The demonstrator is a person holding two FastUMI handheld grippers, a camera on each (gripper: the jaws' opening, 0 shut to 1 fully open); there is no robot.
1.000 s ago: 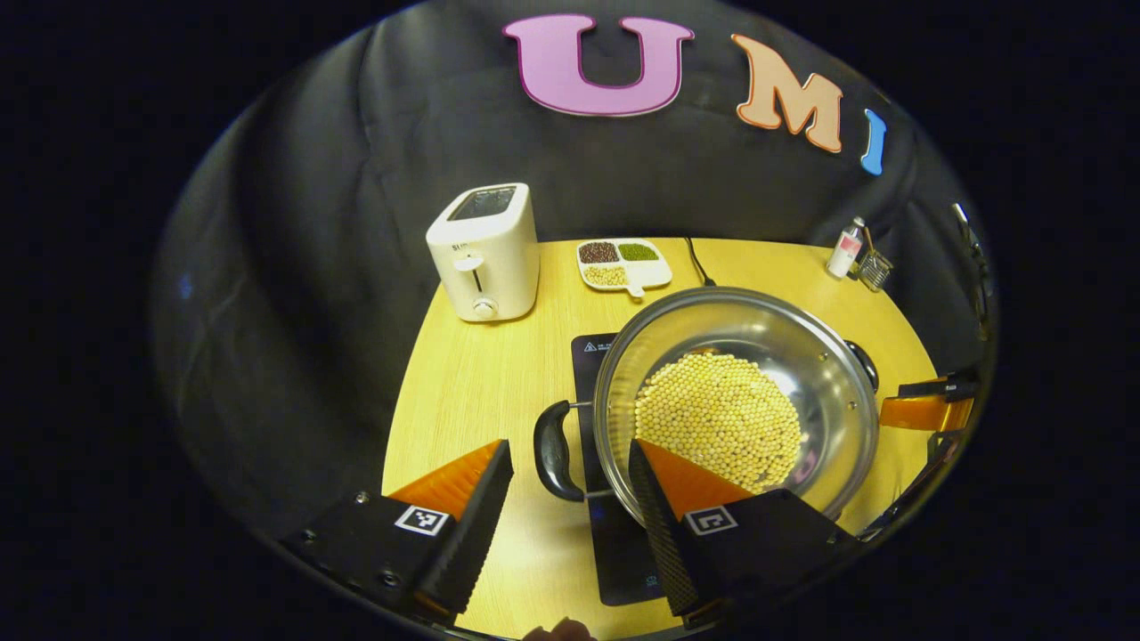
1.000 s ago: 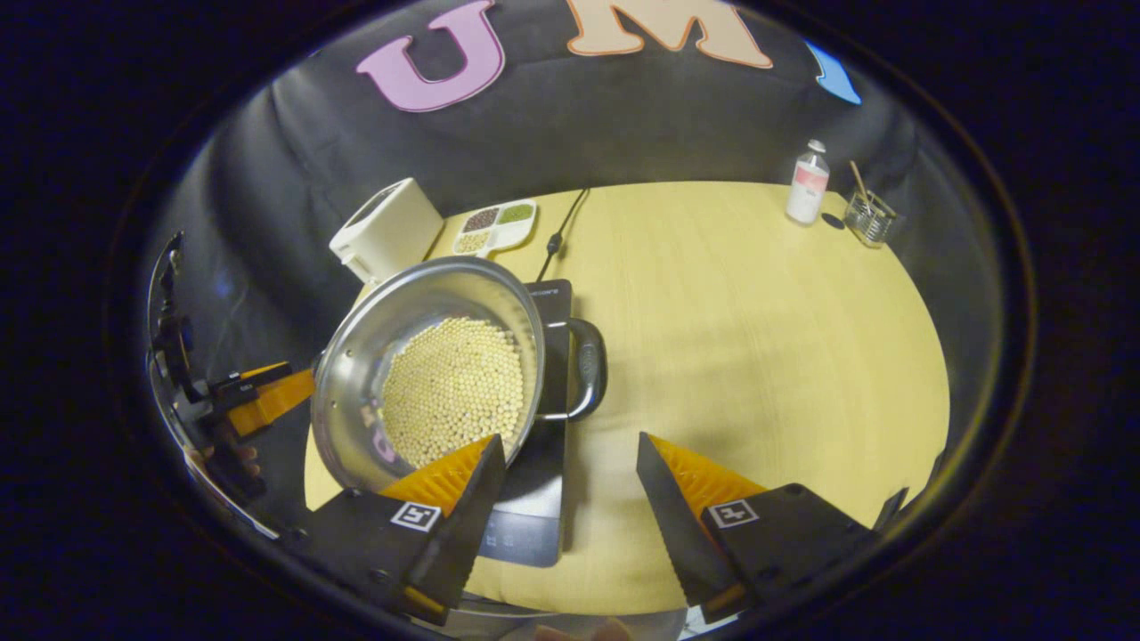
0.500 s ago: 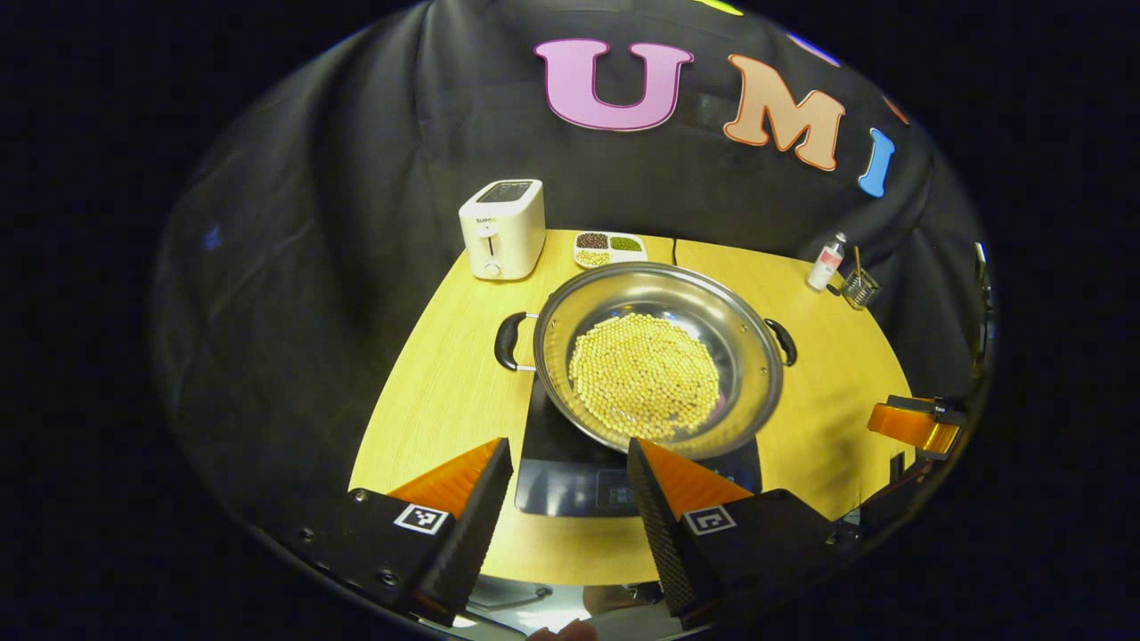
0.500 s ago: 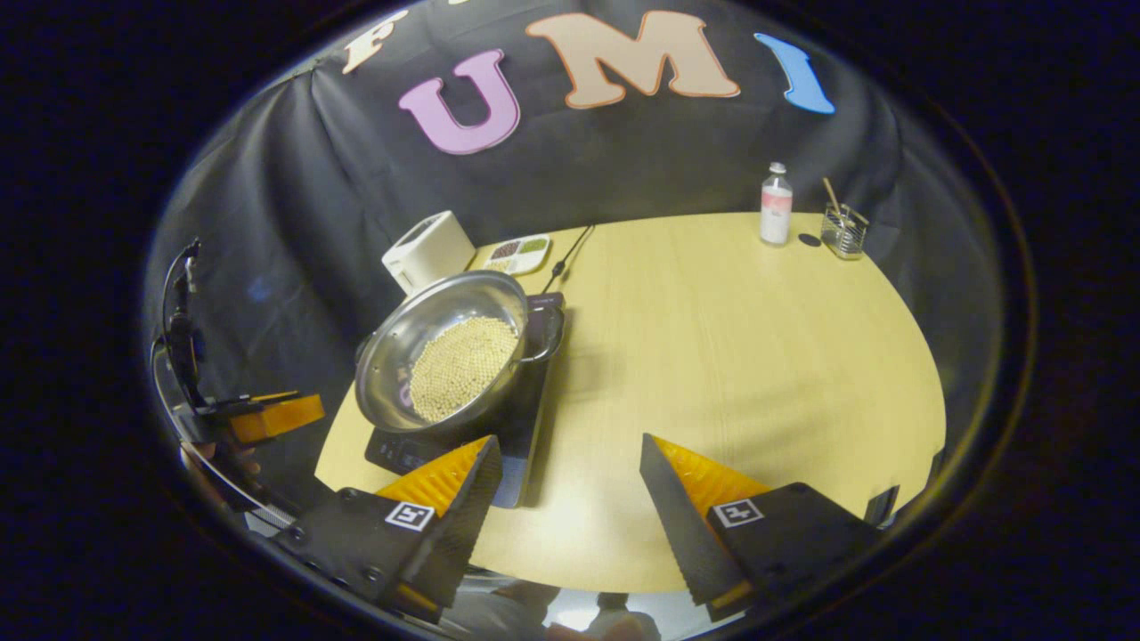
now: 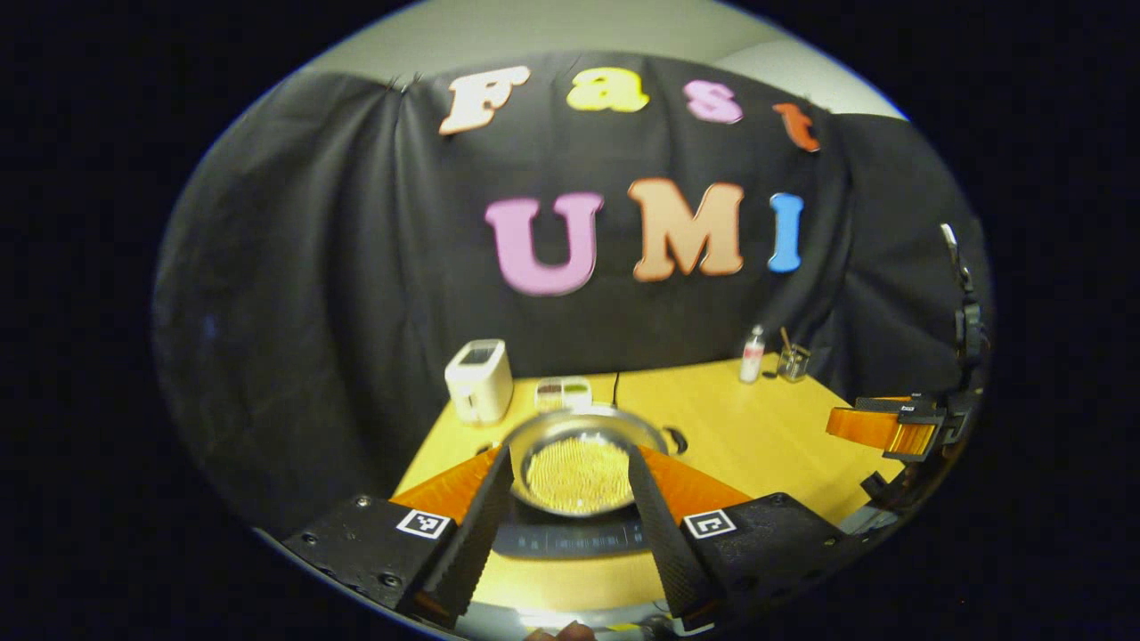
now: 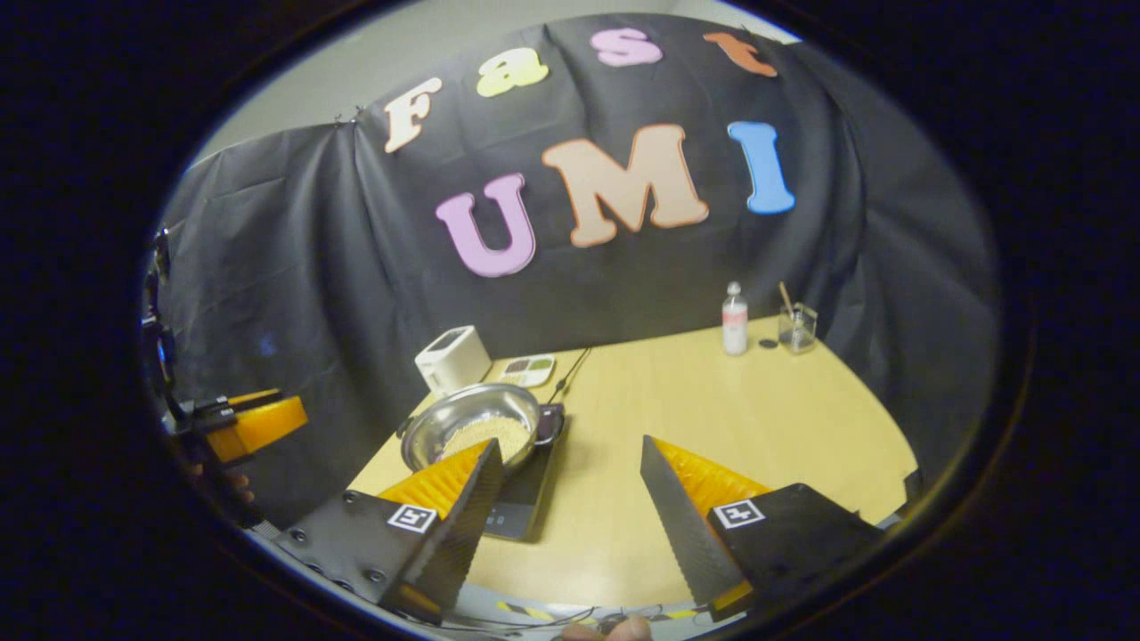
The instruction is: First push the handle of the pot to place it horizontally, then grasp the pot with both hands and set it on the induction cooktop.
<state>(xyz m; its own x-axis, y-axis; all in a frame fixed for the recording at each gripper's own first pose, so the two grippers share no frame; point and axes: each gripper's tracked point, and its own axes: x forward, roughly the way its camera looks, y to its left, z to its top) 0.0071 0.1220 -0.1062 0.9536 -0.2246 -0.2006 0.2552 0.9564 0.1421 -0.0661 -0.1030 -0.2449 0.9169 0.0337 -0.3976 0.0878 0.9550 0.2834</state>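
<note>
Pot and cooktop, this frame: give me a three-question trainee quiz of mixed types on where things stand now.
1. True or false: the pot sits on the cooktop.
2. Multiple choice: what is in the pot? A) water B) pale yellow beans C) nothing
3. Fill in: the left gripper and the right gripper are both ____, holding nothing.

Key
1. True. In the left gripper view the pot rests on the dark cooktop, in front of the toaster.
2. B. A layer of beans covers its bottom.
3. Open. Each gripper's fingers stand apart, back from the pot.
</note>
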